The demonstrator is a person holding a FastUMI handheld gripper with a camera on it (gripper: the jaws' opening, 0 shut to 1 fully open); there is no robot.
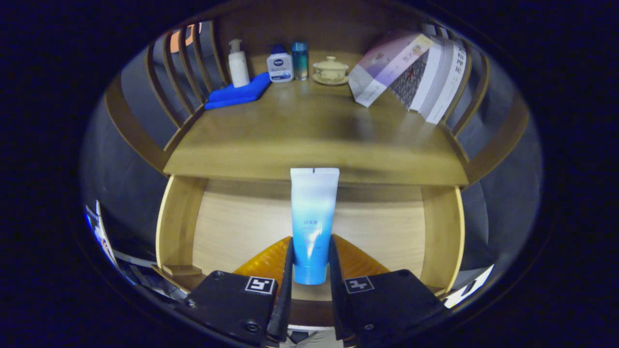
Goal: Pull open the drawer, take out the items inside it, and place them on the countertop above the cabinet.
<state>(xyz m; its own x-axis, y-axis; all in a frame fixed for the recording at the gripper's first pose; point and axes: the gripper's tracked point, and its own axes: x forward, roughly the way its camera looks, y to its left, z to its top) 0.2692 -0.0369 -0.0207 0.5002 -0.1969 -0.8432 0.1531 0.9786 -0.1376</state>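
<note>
A white-to-blue squeeze tube (312,222) stands upright between my fingers, cap end down, and my gripper (311,261) is shut on its lower part. Behind and below the tube lies the pulled-out wooden drawer (179,222), its pale floor showing on both sides of the tube. Above the drawer stretches the wooden countertop (314,135), whose front edge is level with the tube's flat top end.
At the back of the countertop stand a white pump bottle (238,64), a small white and blue bottle (280,66), a blue can (300,60) and a lidded teacup (331,70). A folded blue cloth (237,93) lies back left. Leaning books (416,72) fill the back right. Slatted wooden rails (181,72) flank the counter.
</note>
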